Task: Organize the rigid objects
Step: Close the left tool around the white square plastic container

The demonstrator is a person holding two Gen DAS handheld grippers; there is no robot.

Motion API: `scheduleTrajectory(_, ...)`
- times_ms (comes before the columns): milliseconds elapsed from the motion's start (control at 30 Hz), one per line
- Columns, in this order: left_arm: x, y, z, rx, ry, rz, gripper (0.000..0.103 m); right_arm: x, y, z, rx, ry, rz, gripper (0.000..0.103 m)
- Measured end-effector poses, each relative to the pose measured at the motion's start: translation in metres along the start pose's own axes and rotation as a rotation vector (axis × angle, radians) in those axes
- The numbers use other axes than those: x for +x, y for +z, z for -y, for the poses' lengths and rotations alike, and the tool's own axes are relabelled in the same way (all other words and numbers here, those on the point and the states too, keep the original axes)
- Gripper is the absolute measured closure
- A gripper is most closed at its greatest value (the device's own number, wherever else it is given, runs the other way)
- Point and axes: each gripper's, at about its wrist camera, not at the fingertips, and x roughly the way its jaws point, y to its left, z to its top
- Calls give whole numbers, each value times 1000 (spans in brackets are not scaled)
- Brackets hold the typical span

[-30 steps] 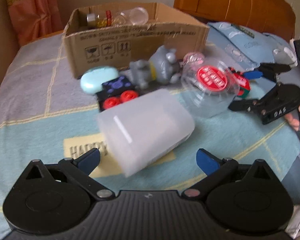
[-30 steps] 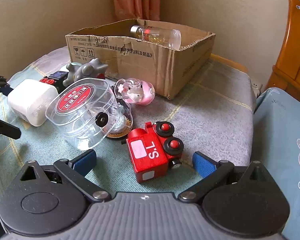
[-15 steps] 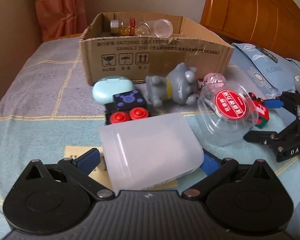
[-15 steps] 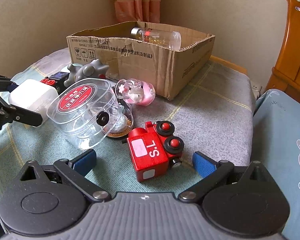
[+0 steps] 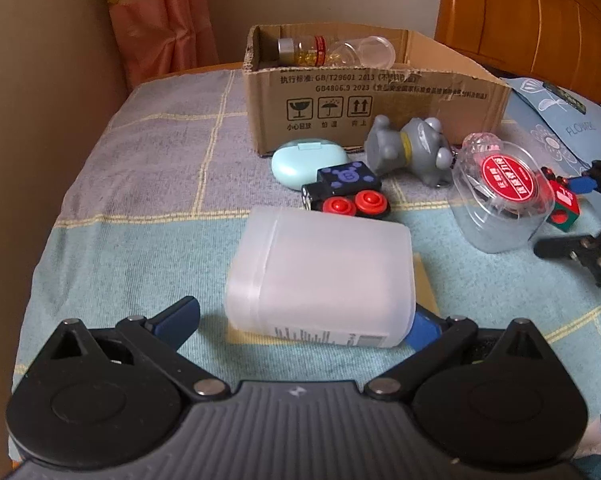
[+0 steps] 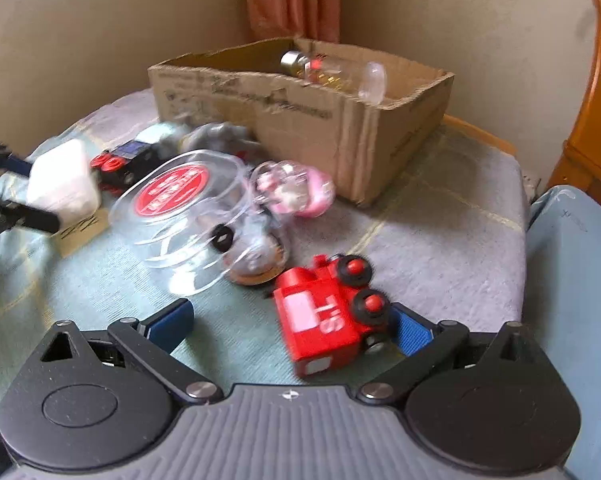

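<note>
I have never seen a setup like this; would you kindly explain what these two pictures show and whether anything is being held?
There is no robot: a person holds a two-finger gripper in each hand, each carrying a forward-looking fisheye camera. The left camera shows the left gripper, open around a frosted white container lying on the bedspread, not clamped. The right camera shows the right gripper, open, with a red toy train between its fingers. Beyond them lie a clear tub, a grey figurine, a black toy train and a cardboard box holding a bottle. Nothing is gripped.
</note>
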Motion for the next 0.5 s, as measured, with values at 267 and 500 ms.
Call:
scheduleTrajectory(267,4,-1,0,8,-12,-2,1,-11,-7,-16,-51,42,-39,0)
scheduleTrajectory(500,7,2,5,32,1,7,1,-7,-2,3,-22,-50,-19,0)
